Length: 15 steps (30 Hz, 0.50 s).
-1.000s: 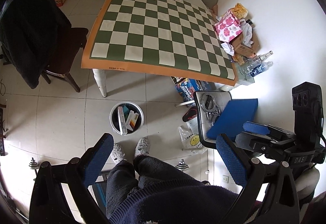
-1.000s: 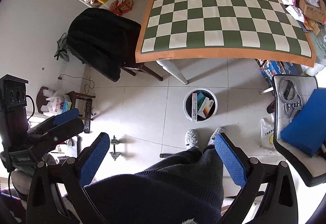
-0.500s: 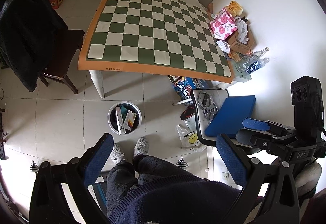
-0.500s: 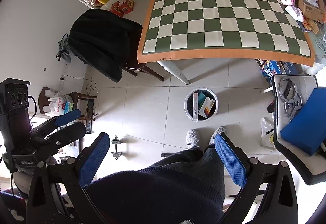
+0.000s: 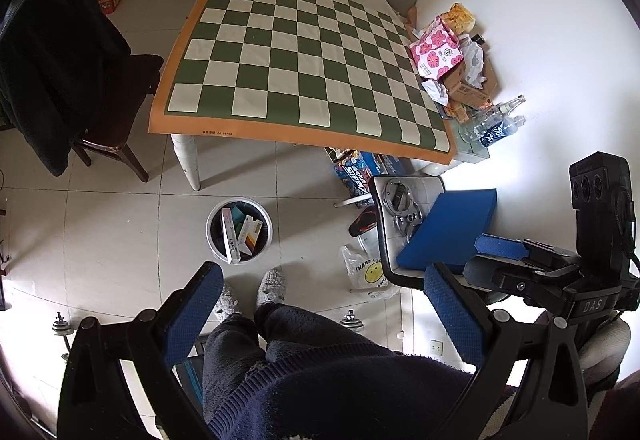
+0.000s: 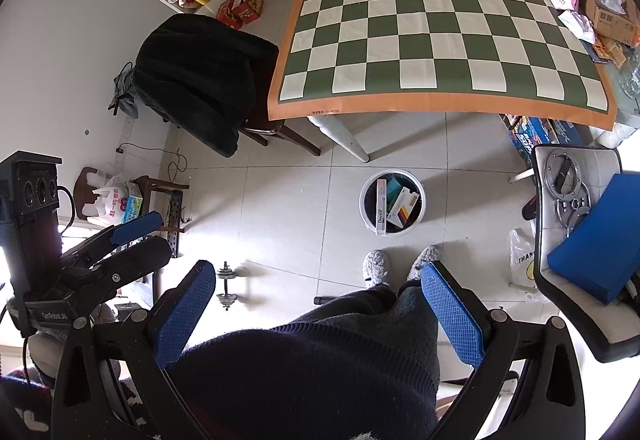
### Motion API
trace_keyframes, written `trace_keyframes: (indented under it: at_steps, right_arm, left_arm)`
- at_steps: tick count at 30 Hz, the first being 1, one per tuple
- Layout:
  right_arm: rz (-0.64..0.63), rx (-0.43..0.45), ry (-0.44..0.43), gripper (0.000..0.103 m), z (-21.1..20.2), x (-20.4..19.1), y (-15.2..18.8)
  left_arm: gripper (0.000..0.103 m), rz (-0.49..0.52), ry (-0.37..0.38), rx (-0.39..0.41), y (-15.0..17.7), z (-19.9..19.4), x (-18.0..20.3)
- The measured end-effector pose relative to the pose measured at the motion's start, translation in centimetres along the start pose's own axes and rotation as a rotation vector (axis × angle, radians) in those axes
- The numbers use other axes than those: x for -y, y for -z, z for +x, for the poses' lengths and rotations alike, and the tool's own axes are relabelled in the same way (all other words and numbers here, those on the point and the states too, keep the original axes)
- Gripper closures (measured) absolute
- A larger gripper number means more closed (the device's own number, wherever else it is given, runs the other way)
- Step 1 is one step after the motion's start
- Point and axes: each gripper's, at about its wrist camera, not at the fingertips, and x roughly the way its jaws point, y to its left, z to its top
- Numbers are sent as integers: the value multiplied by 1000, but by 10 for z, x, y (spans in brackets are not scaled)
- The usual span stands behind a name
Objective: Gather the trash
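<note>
High above the floor, both tools are held up near the person's lap, far from any trash. Over on the left, a dark coat hangs on a chair (image 5: 60,71), and it could snag a tool that swings that way. Next comes the checkered table (image 5: 304,67), whose big middle has nothing on it. Under its front edge stands the white trash bucket (image 5: 239,230) with a few small boxes (image 5: 240,236) already poking up inside; the bucket sits right by the person's grey slippers (image 5: 272,282), so I think a step forward could kick it over and spill them. The left gripper (image 5: 320,314) is spread wide and holds nothing, and so is the right gripper (image 6: 320,314). Farther right, a pile of wrappers, a pink flowered pack (image 5: 436,51), cardboard and plastic bottles (image 5: 492,121) sits at the table's far edge by the wall. That pile looks loose to me. Grabbing one piece could pull others down, and a round bottle might roll off or slip from the pads.
</note>
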Motion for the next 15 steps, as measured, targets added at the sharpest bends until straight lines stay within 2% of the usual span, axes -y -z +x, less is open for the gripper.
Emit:
trace_keyframes:
  at_steps: [15]
  right_arm:
    - [-7, -4, 1, 0, -2, 1, 2]
  left_arm:
    - [0, 2, 2, 0, 1, -1, -1]
